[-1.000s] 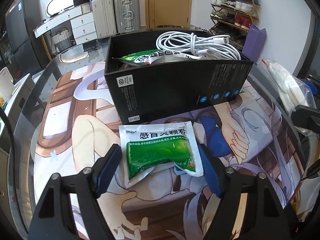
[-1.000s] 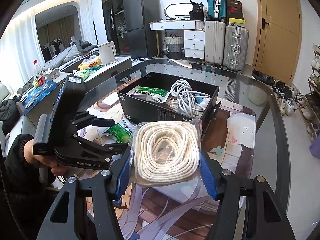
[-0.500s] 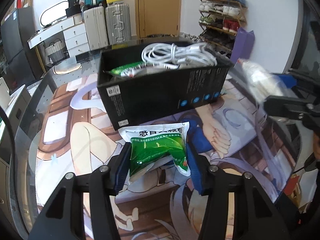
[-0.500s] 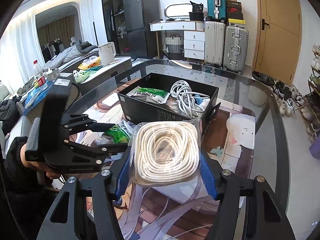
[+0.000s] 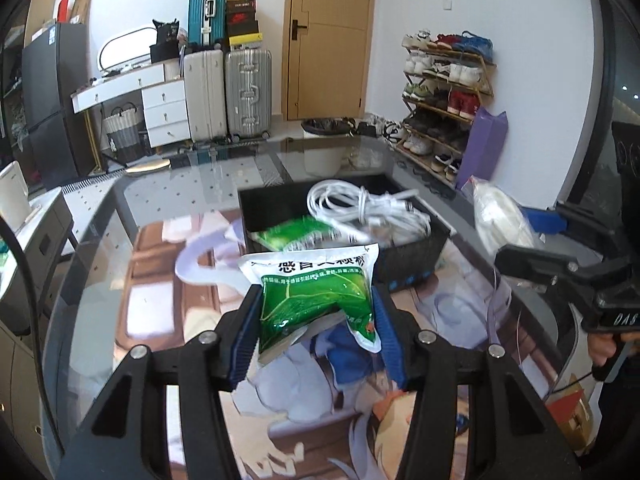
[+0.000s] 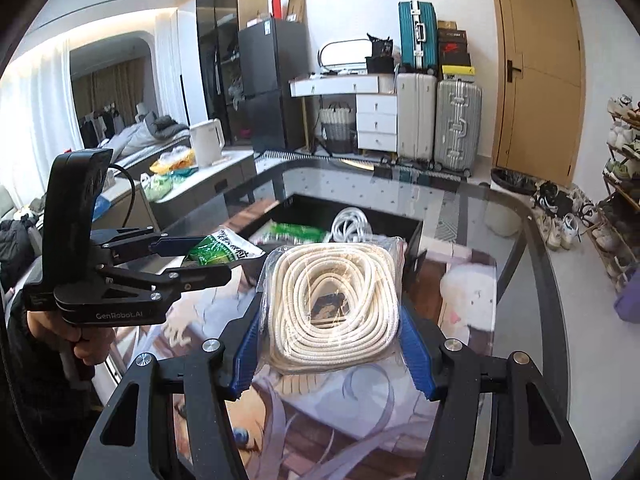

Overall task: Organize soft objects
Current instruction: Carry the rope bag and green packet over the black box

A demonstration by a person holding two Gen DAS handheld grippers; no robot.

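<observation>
Green pouch [image 5: 316, 300] looking light, squishy, slippery; left tongs [image 5: 316, 328] squeezing its lower sides, lifting it above bench [image 5: 160, 320], near black box [image 5: 416, 264]. Pouch's long way pointing up toward box. Bagged rope coil [image 6: 332, 304] looking soft, floppy; right tongs [image 6: 332, 340] pinching both sides, coil lying flat.

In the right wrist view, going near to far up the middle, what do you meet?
Right gripper → bagged rope coil → black box with white cable → glass table's far edge → silver suitcase
</observation>
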